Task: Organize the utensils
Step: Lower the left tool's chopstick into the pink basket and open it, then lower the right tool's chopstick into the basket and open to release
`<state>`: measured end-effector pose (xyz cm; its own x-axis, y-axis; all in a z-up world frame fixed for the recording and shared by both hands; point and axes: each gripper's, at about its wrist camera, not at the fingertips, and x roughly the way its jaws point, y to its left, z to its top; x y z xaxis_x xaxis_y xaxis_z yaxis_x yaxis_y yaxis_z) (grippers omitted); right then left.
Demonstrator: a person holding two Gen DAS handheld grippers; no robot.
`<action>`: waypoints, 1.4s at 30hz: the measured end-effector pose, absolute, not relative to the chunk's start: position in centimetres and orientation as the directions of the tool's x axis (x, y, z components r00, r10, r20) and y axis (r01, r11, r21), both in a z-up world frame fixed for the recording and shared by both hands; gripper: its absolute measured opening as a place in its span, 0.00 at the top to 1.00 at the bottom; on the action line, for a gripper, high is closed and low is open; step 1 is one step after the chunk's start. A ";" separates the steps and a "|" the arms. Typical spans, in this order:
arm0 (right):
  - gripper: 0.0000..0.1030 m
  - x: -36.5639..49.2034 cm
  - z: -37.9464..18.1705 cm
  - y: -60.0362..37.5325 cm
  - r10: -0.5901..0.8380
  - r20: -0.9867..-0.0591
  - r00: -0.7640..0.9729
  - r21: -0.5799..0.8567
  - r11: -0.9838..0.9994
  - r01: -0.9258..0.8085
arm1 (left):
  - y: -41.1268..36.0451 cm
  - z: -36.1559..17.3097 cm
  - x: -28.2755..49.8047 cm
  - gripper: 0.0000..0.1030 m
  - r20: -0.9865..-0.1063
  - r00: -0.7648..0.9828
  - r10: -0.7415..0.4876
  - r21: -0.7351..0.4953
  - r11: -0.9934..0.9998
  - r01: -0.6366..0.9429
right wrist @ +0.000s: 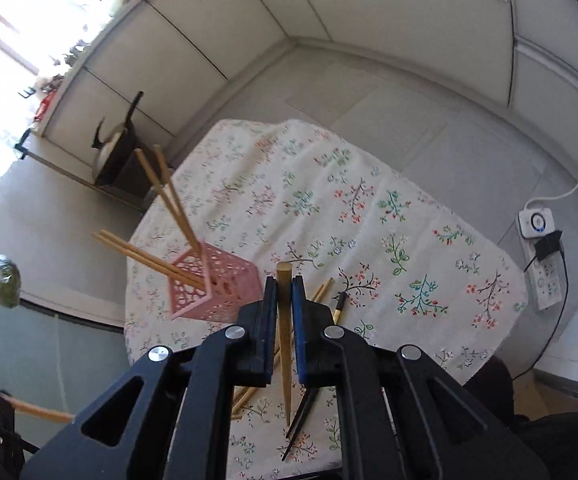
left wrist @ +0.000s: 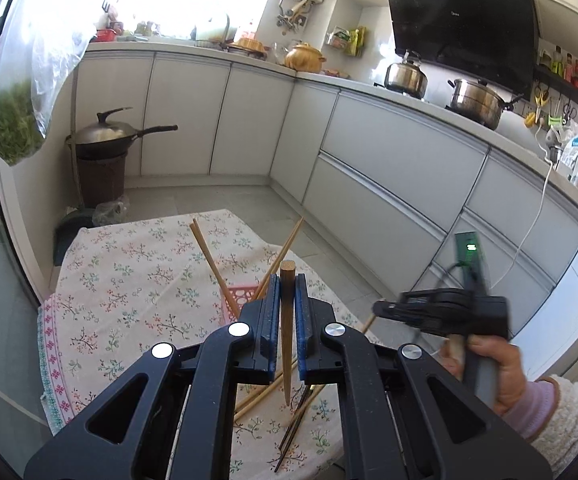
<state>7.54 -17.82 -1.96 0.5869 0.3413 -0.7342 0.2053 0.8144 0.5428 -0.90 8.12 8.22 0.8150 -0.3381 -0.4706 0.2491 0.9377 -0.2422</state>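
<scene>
Left tongs (left wrist: 287,308) clamp brown chopstick (left wrist: 287,320) upright above table (left wrist: 129,280); right tongs (right wrist: 285,308) likewise pinch tan chopstick (right wrist: 285,320). Pink holder (right wrist: 217,284) ahead, four chopsticks leaning inside; loose chopsticks (right wrist: 301,416) lie beneath on floral cloth.

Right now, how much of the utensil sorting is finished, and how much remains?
Partly done. Four light chopsticks already stand in the pink holder. In hand: the left gripper and the right gripper each clamp one chopstick. Left: several light chopsticks and a dark pair lie loose on the floral cloth.
</scene>
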 end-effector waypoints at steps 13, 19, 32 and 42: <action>0.93 5.1 9.8 -21.0 0.328 -0.607 0.724 0.543 0.836 0.077 | 8.3 13.5 1.9 0.94 -0.380 0.884 -0.271 -0.274 0.946 0.172; 0.92 5.8 12.3 -21.0 0.357 -0.574 0.737 0.560 0.827 0.036 | 8.6 13.4 5.4 0.94 -0.374 0.911 -0.172 -0.266 0.961 0.072; 0.92 9.6 12.0 -17.0 0.390 -0.605 0.694 0.525 0.851 -0.020 | 10.0 7.7 11.3 0.90 -0.489 0.866 -0.109 -0.294 0.955 -0.047; 0.92 11.6 11.4 -14.2 0.379 -0.644 0.665 0.479 0.877 -0.035 | 12.7 9.9 9.0 0.66 -0.421 0.904 -0.079 -0.372 0.924 -0.092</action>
<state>11.58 -14.19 11.41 0.6645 0.3786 -0.6442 -0.0352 0.8770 0.4792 9.01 12.75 9.91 0.9038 -0.0791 -0.4206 -0.0923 0.9236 -0.3720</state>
